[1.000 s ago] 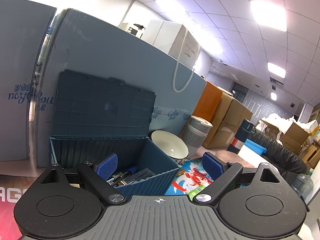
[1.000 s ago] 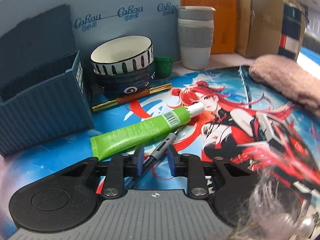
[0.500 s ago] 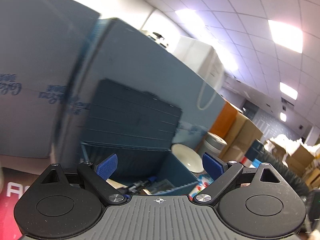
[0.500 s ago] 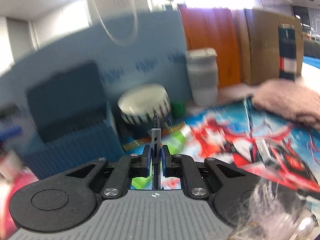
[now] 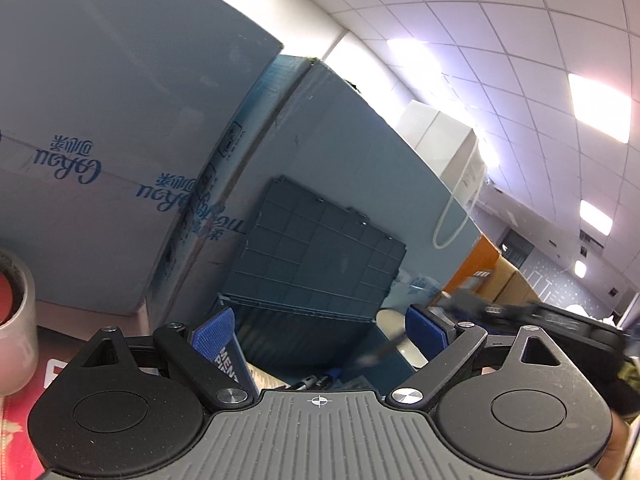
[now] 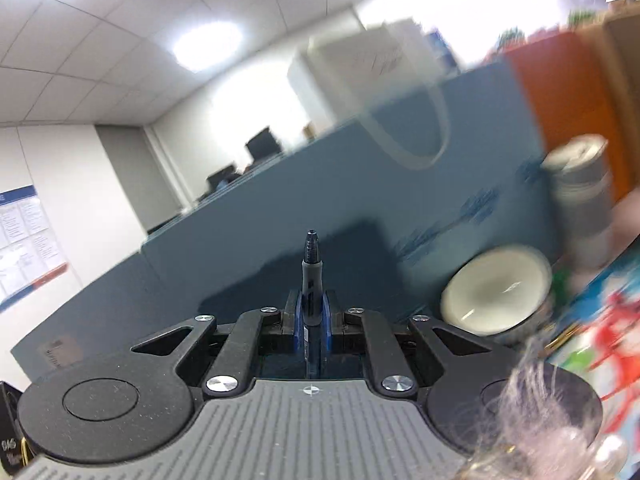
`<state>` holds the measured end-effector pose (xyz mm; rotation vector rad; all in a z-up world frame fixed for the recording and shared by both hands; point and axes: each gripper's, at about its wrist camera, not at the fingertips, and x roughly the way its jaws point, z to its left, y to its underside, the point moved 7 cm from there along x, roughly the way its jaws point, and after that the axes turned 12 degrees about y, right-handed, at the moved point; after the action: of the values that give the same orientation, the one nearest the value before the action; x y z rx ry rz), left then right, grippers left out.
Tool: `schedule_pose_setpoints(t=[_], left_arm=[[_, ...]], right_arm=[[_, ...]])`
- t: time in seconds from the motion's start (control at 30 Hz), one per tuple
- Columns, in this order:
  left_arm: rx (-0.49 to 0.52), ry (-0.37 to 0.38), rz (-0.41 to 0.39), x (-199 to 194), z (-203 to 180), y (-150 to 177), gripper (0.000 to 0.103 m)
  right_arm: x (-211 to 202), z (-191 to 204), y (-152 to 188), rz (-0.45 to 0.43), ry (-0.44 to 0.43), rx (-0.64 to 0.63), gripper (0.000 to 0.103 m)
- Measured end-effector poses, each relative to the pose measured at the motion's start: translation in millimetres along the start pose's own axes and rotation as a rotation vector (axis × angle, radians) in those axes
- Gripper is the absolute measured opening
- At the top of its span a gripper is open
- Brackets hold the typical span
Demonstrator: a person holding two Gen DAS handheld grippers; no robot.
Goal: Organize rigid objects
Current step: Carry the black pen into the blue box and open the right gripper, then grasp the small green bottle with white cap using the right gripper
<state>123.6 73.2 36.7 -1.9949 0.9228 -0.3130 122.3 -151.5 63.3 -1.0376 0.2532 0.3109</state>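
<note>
Now that the right gripper (image 6: pixel 311 316) has its fingers clamped on the pen (image 6: pixel 310 276) — a second ago they stood apart around it where it lay on the table beside the green tube — the pen is off the table and points up and away, its tip in front of the raised lid of the blue storage box (image 5: pixel 320 256). The left gripper (image 5: pixel 320 328), fingers apart and empty, has shifted nearer the box, which already holds pens. Left of the white bowl (image 6: pixel 496 300), the box looks like the pen's destination — the carry seems underway.
</note>
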Motion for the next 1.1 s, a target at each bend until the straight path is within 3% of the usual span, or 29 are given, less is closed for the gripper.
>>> schedule_pose_setpoints(t=[0.1, 0.2, 0.57, 0.67, 0.8, 1.1], left_arm=[[-0.010, -0.005, -0.003, 0, 4, -1, 0.094], [-0.017, -0.007, -0.003, 0, 7, -1, 0.094], [-0.010, -0.010, 0.017, 4, 6, 2, 0.094], [-0.007, -0.010, 0.021, 5, 5, 3, 0.094], [-0.003, -0.009, 0.026, 6, 4, 4, 0.094], [0.023, 0.009, 0.050, 13, -7, 7, 0.095]], right_arm=[[29, 10, 19, 0.088, -0.048, 0.039, 0.010], [47, 13, 35, 0.139, -0.039, 0.034, 0.010], [60, 4, 52, 0.164, 0.091, -0.071, 0.012], [57, -1, 52, 0.143, 0.159, -0.105, 0.017], [45, -10, 44, 0.119, 0.188, -0.100, 0.049], [-8, -46, 16, 0.018, 0.207, -0.045, 0.061]])
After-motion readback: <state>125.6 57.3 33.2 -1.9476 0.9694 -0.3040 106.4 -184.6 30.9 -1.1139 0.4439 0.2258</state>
